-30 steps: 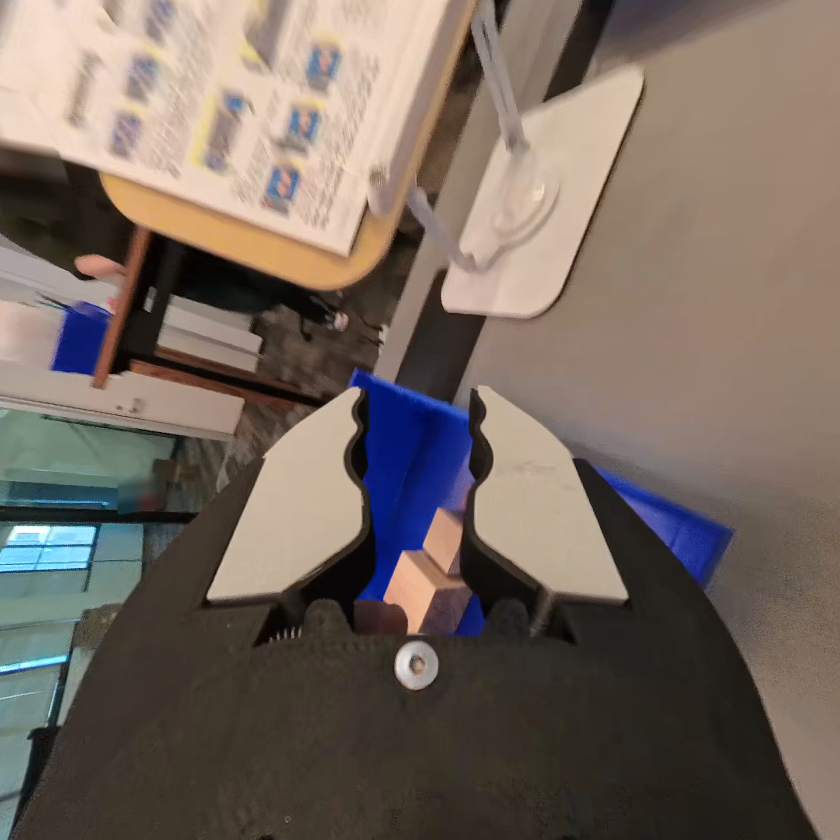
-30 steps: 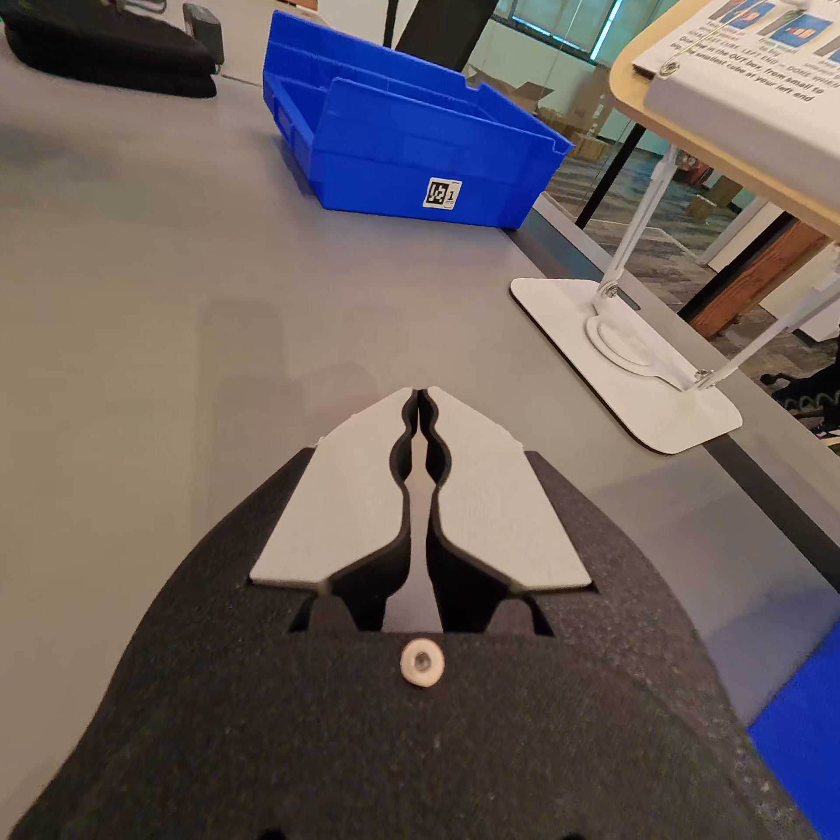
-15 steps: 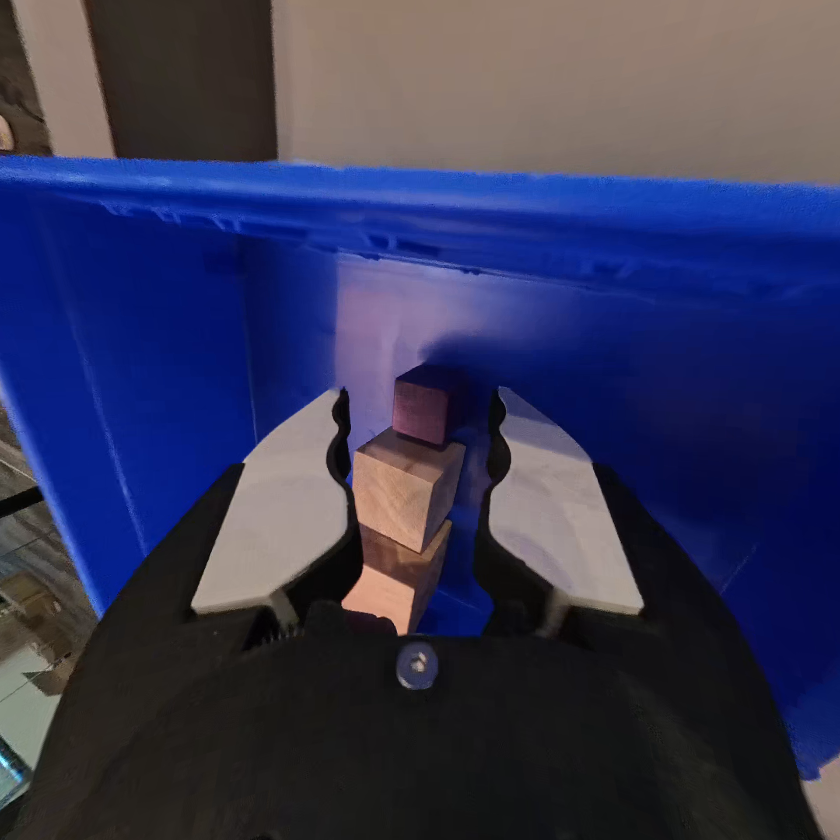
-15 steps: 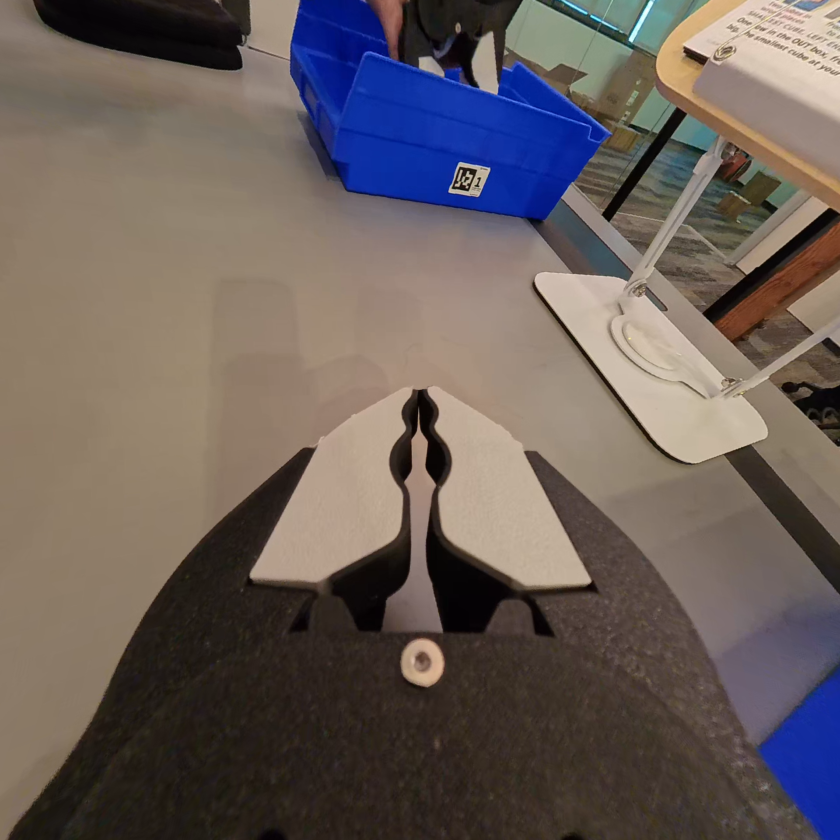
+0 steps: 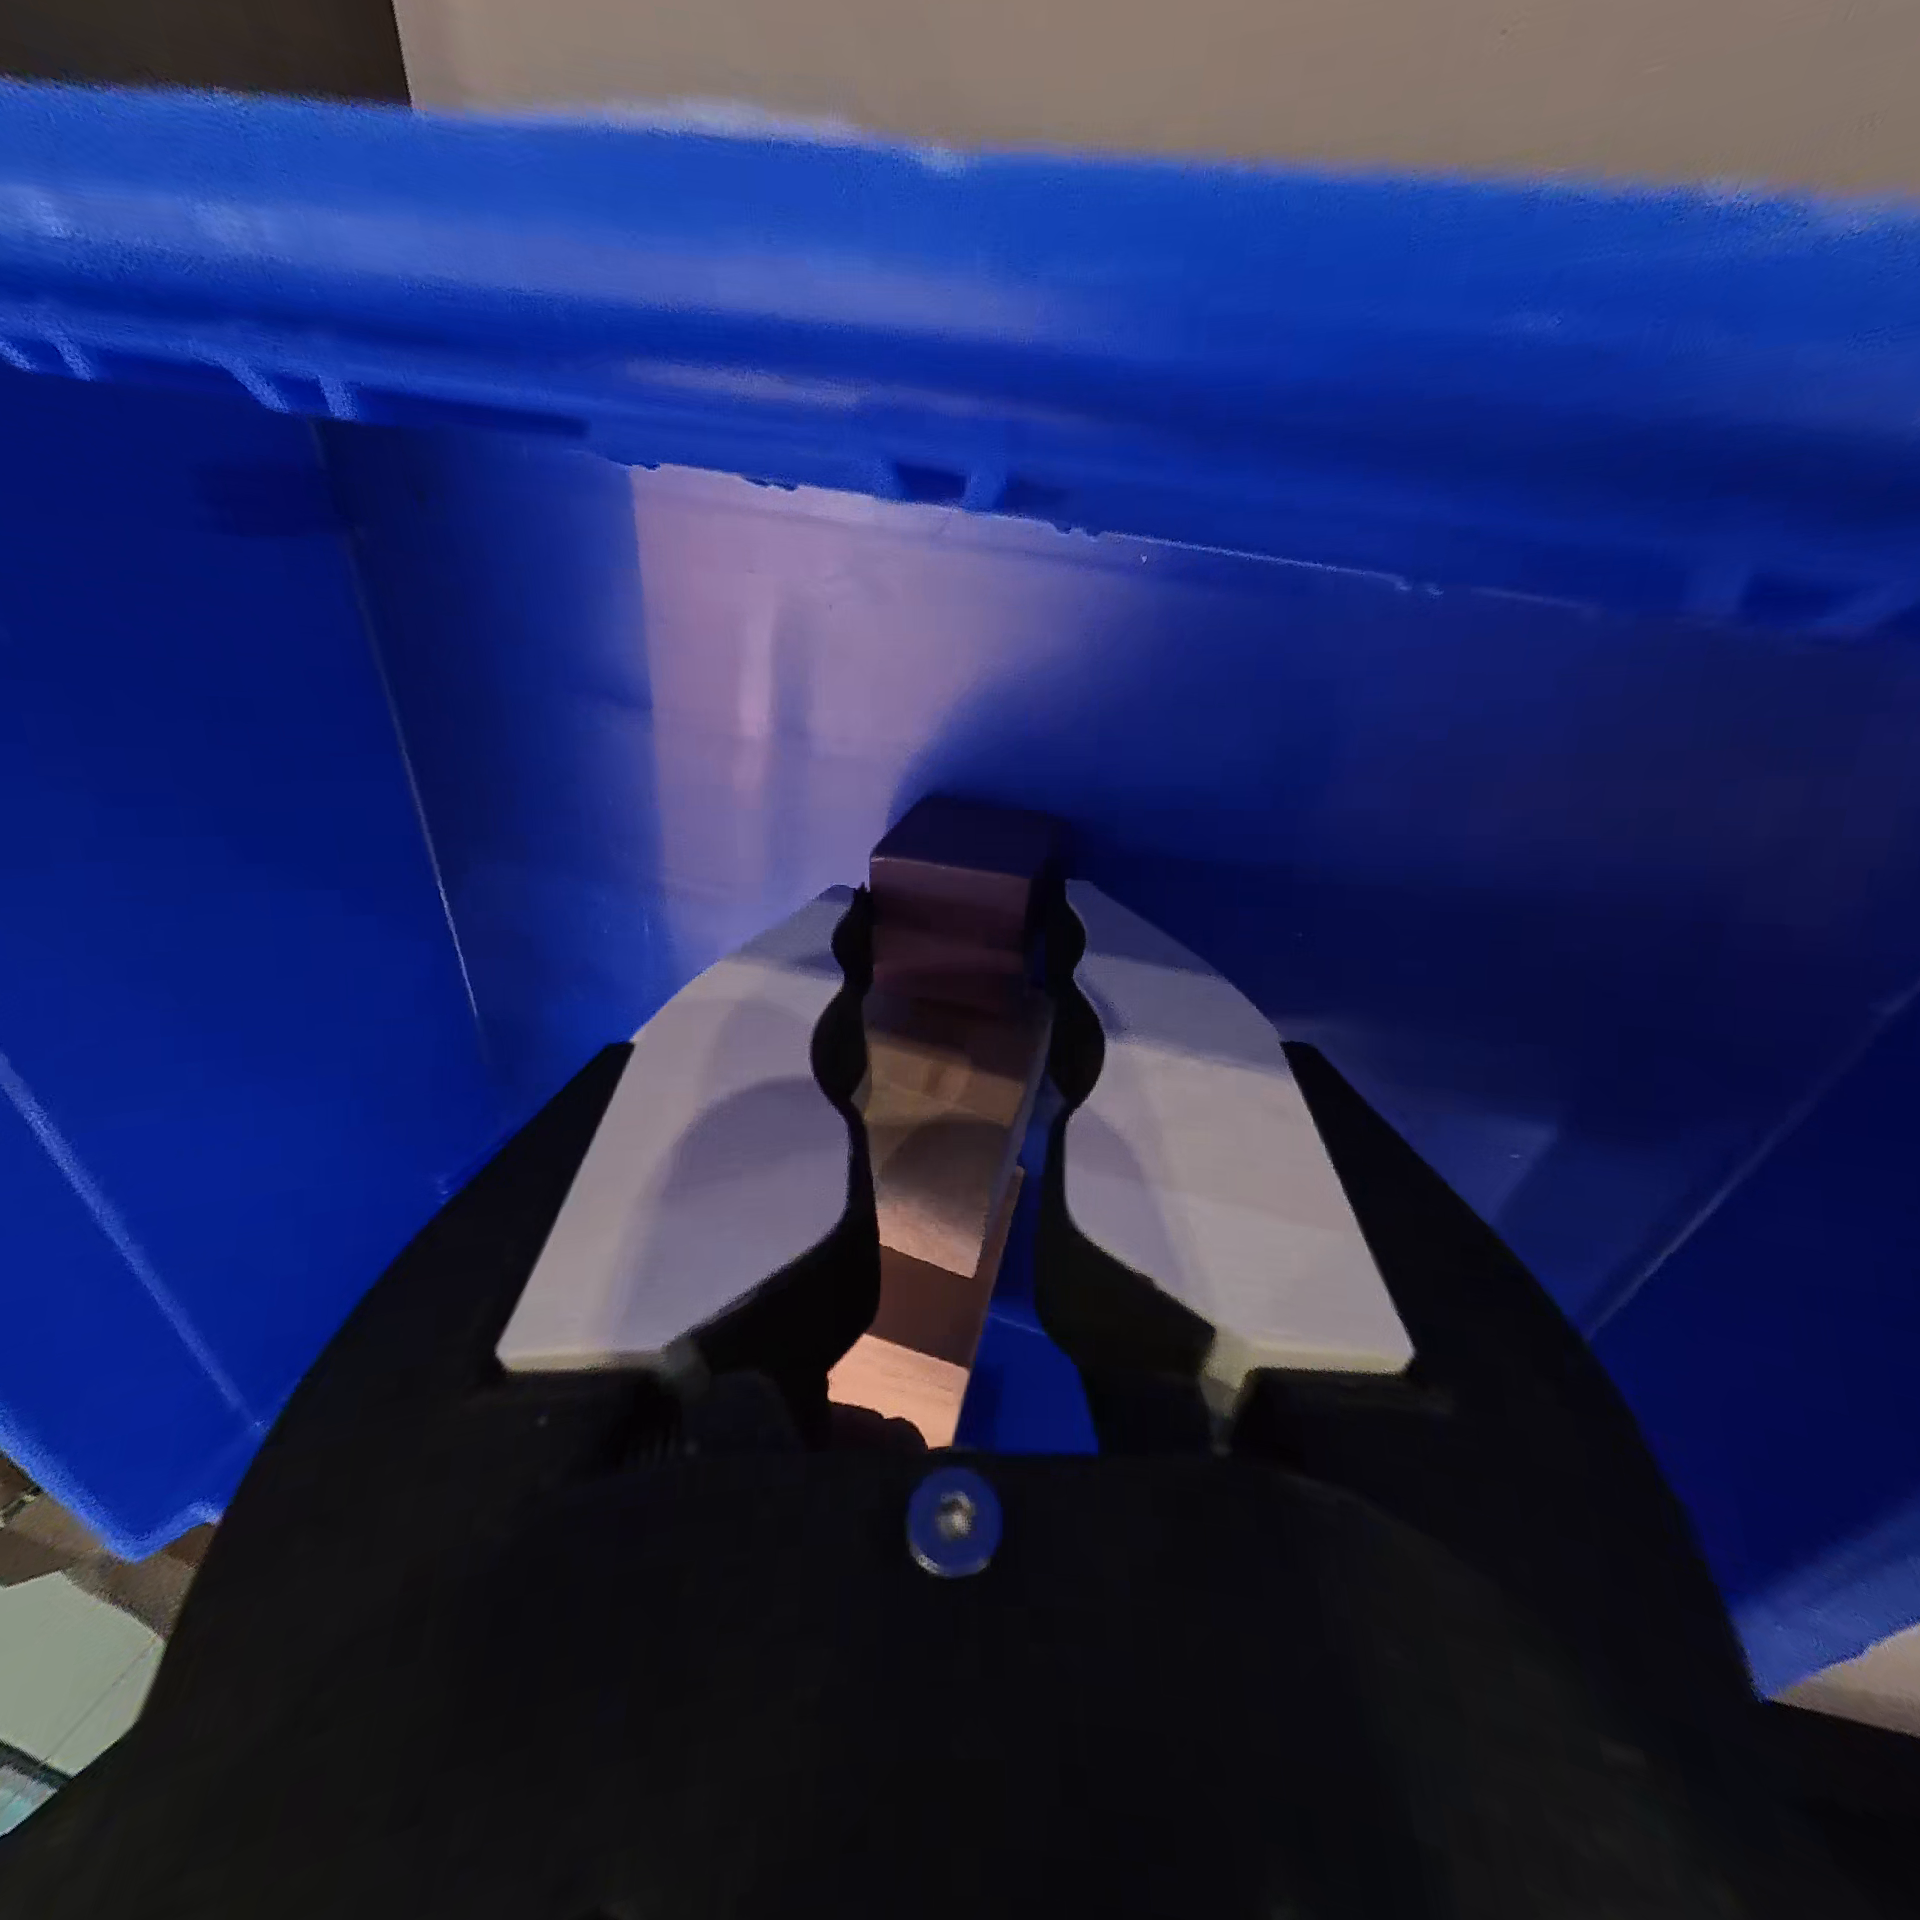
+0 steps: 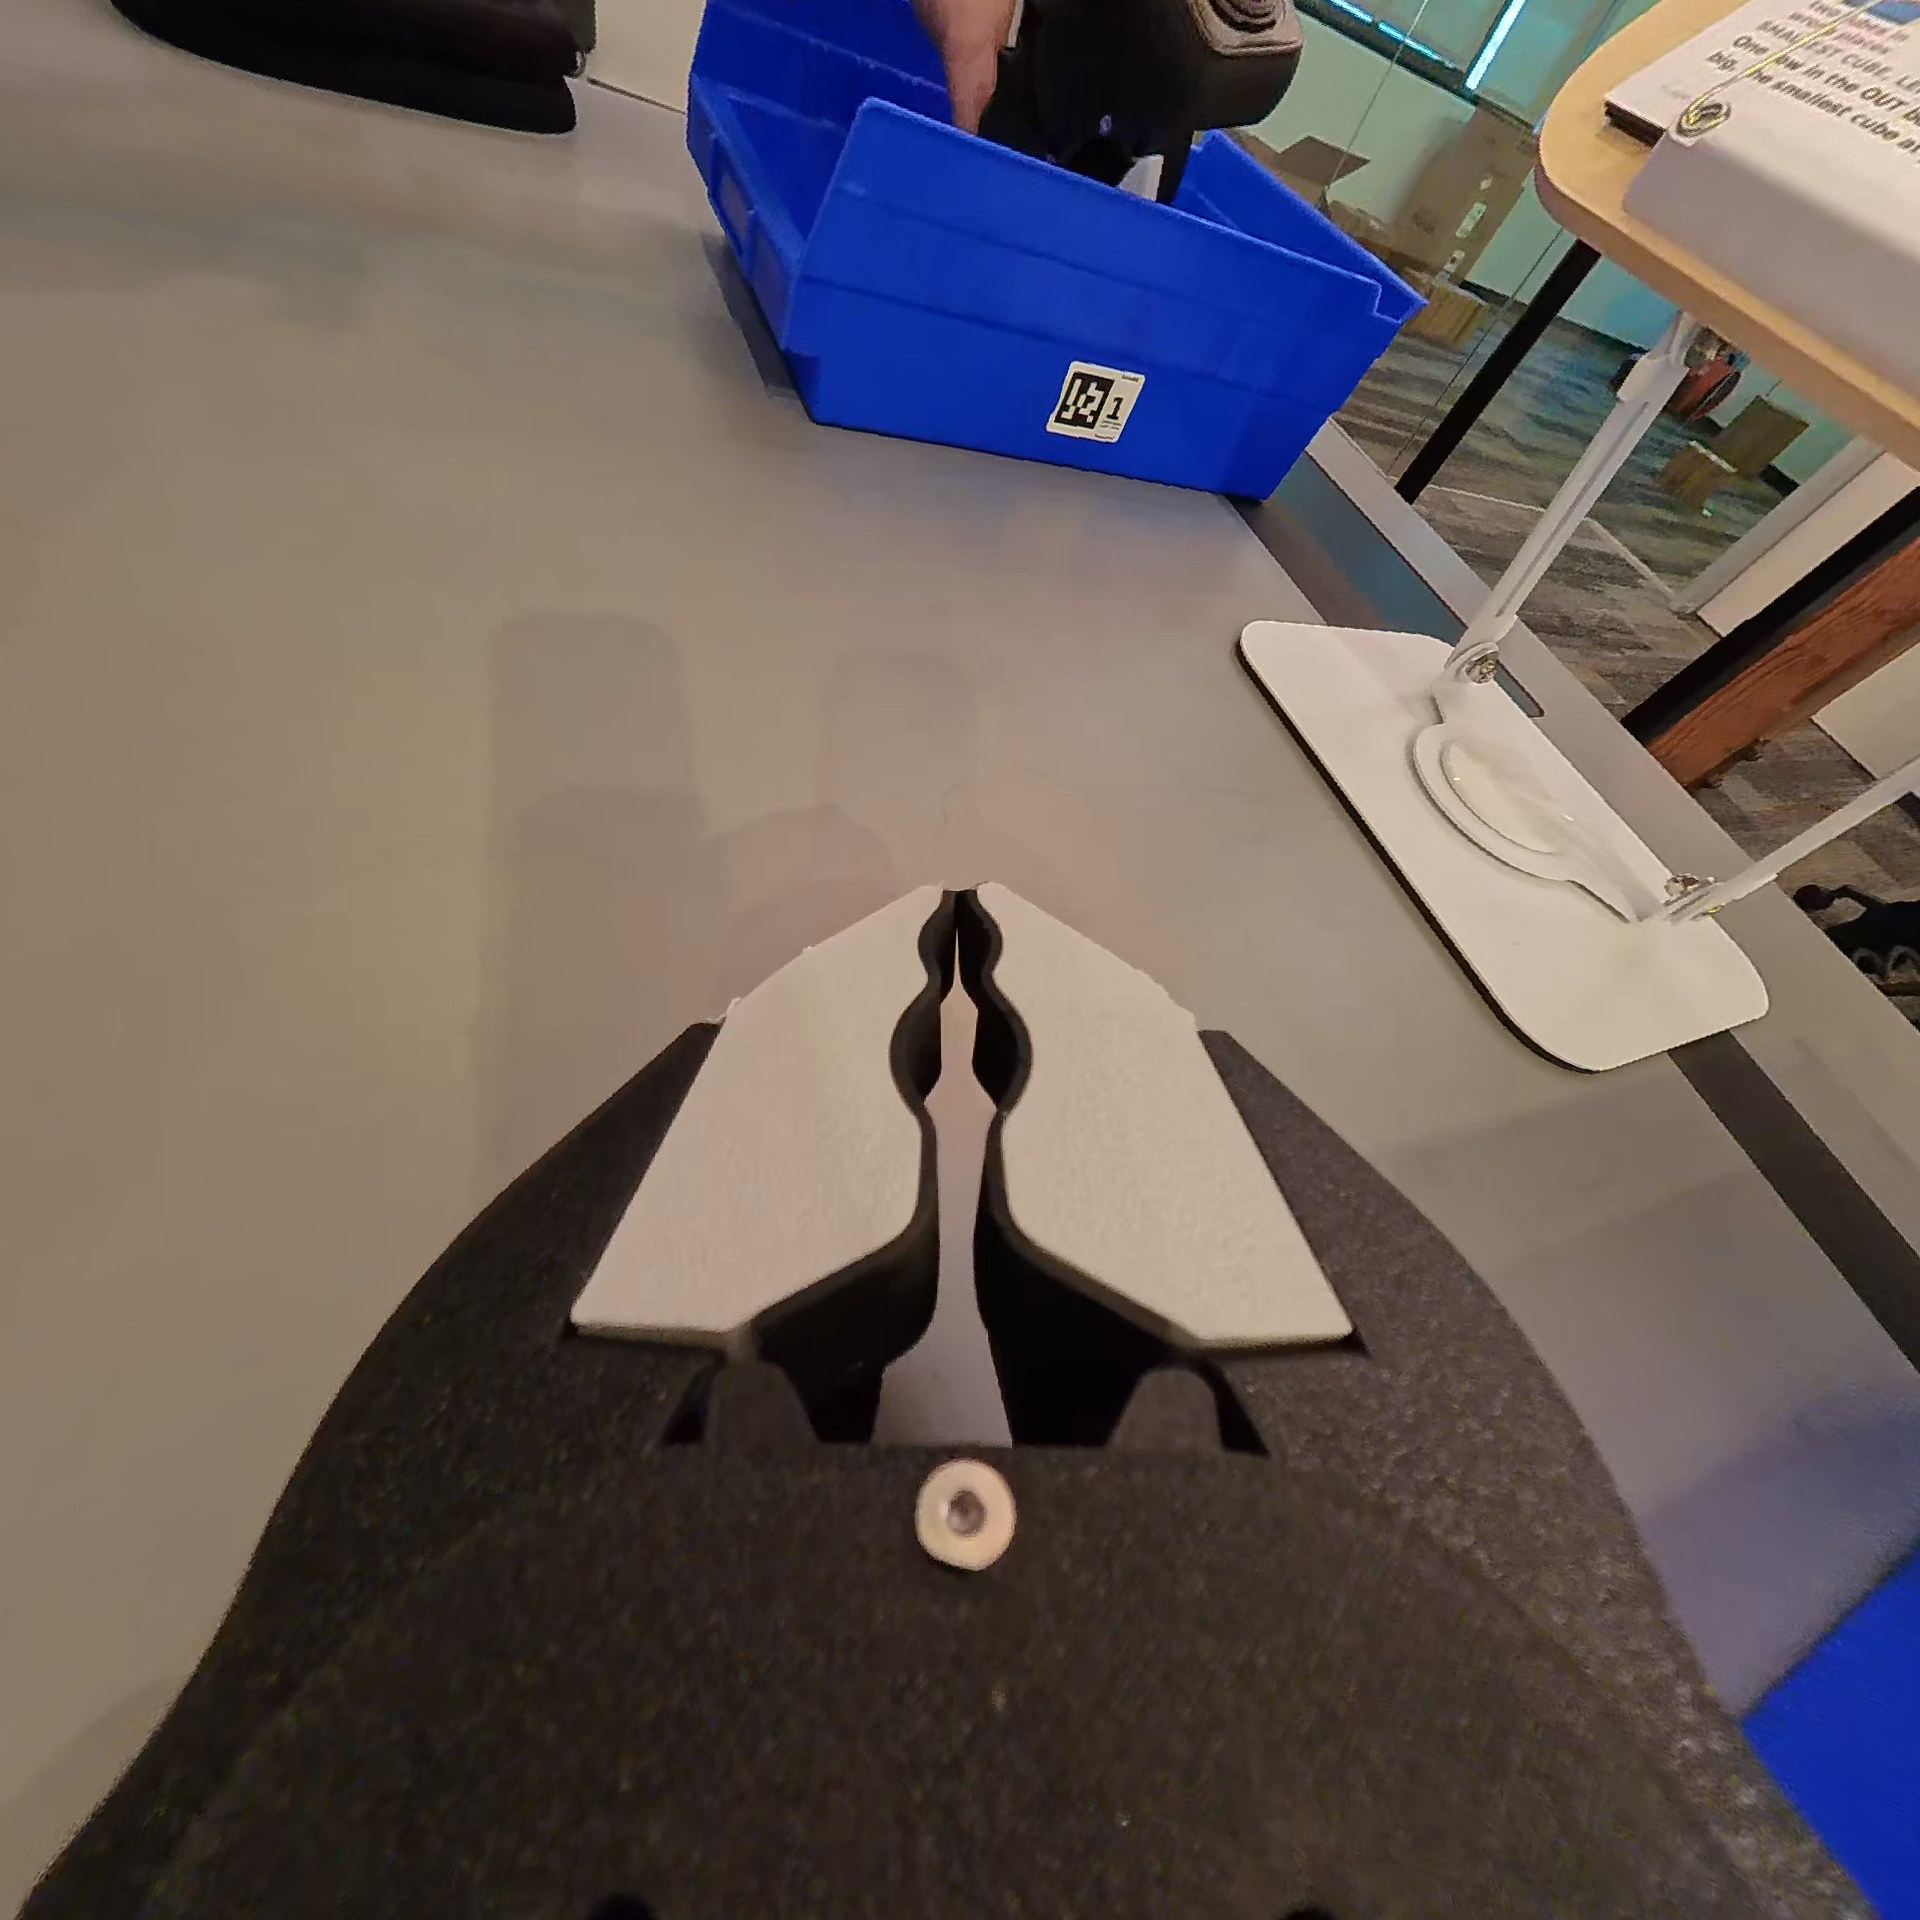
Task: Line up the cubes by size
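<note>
Left tongs (image 5: pixel 958 914) pinch small dark cube (image 5: pixel 961 883) between tips

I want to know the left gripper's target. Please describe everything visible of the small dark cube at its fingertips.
The small dark cube looks like dark purplish-brown wood with sharp edges. It sits upright deep inside the blue bin, close to its far wall. The left gripper has its black pads on the cube's two sides, and they appear to press on it. Paler wooden cubes lie right behind it, between the fingers. Its underside is hidden.
</note>
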{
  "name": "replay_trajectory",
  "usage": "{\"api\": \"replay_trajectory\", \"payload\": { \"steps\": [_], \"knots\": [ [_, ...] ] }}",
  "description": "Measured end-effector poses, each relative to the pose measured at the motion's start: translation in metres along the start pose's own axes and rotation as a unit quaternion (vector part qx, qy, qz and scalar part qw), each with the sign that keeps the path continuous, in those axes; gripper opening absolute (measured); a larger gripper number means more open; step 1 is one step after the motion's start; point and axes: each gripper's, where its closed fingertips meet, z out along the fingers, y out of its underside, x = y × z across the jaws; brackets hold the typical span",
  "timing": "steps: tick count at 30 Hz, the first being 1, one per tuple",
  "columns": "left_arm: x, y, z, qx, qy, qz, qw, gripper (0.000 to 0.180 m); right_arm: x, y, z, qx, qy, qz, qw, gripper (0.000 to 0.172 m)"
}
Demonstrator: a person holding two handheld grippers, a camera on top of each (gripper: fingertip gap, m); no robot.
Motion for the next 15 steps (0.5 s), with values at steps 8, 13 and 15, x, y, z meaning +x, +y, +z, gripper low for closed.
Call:
{"api": "replay_trajectory", "payload": {
  "steps": [8,13,15],
  "knots": [
    [-0.015,-0.018,-0.049,0.118,-0.095,-0.059,0.987,0.029,0.004,-0.001,-0.001,0.006,0.008,0.009,1.000,0.000],
    [-0.007,-0.042,-0.127,0.211,-0.216,-0.059,0.951,0.029,0.008,-0.006,-0.004,0.024,0.016,0.020,0.999,0.003],
    [0.009,-0.063,-0.154,0.257,-0.247,-0.044,0.933,0.029,0.009,-0.011,-0.006,0.041,0.019,0.029,0.999,0.006]
  ]
}}
